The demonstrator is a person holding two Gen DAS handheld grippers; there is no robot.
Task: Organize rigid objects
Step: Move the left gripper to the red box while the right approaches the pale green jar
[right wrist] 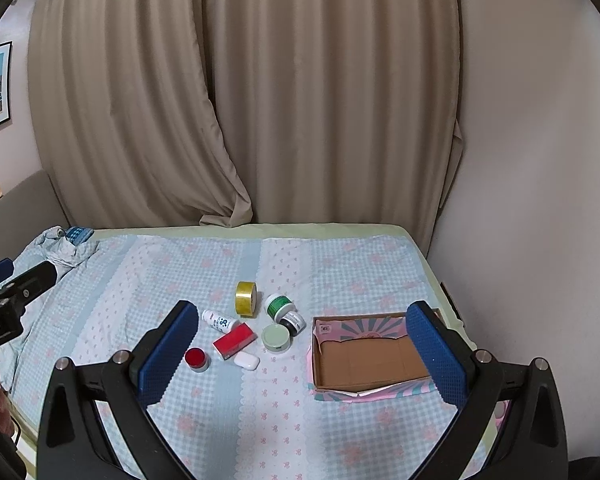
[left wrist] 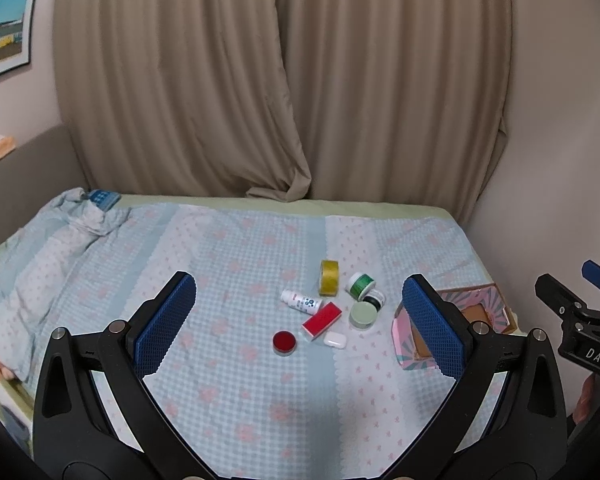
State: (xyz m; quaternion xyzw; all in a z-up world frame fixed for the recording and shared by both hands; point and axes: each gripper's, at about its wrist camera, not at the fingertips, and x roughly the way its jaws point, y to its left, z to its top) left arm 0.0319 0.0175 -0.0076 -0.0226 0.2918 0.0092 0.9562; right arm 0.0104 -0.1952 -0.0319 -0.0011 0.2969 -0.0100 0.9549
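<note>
My left gripper (left wrist: 298, 322) hangs above the bedspread (right wrist: 340, 264), spread wide and empty. Left to right in the cluster I see a small round red-topped tin (right wrist: 196, 358), a white bottle (right wrist: 220, 320) lying on its side, a red flat box (right wrist: 235, 340), a white rounded case (right wrist: 247, 360), a yellow tape roll (right wrist: 246, 298) standing on edge, a pale green round lid (right wrist: 276, 337), then a green-labelled jar (right wrist: 278, 305) touching a black one (right wrist: 292, 322). The open cardboard box (right wrist: 370, 356), pink-striped, sits just right. My right gripper (right wrist: 300, 354) is equally spread, holding nothing.
</note>
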